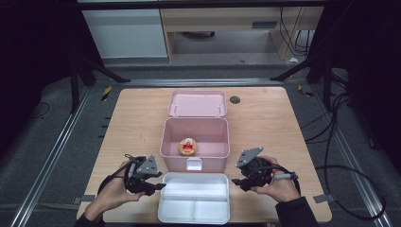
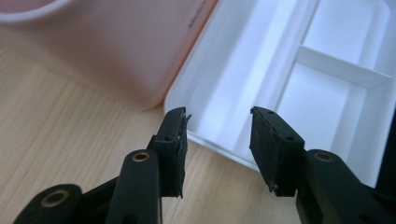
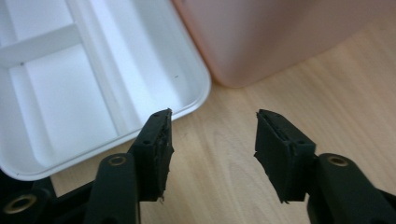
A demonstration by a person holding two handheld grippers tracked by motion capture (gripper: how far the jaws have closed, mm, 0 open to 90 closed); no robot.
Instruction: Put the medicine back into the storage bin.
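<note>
Smoothly rounded, glossy white divided tray (image 1: 194, 208) fronts matte pink box (image 1: 194, 161).

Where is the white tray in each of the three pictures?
High view: the white tray lies at the bottom centre, between the two grippers.
Left gripper view: upper right, beyond the open jaws.
Right gripper view: upper left.
Shared landmark: the pink box beside the tray appears in every view.

Both grippers, left gripper (image 1: 160, 186) and right gripper (image 1: 234, 181), are black with brass-ringed screw holes, grey triangular top plates, trailing cables; sleeves look dark, I think.
</note>
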